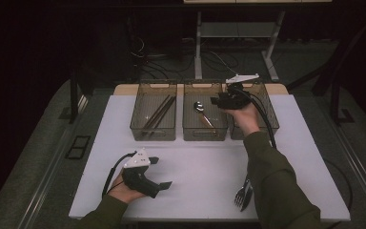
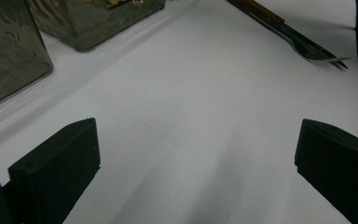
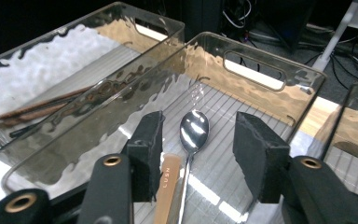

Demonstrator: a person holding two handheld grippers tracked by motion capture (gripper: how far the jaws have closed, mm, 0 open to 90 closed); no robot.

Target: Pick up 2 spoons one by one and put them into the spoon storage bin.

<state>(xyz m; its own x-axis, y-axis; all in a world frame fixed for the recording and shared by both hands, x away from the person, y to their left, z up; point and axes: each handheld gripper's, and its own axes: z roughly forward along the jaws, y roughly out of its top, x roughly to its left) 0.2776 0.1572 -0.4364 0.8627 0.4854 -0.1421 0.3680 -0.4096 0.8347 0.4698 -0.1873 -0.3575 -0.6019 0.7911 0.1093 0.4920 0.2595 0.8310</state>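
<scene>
My right tongs [image 3: 196, 154] hung apart over the spoon [image 3: 193, 128], lying just beneath them in the middle bin [image 3: 279, 70]. My left tongs [image 1: 159, 172] rested apart on the worktop [image 1: 205, 171]. Likely next: fetch the forks [image 1: 243, 194].

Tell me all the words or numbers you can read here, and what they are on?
"LUSN", as best it reads: small pale letters running along the wooden handle of the spoon, which lies in the middle bin between the jaws of the right gripper.
Nothing else carries readable words or numbers.
</scene>
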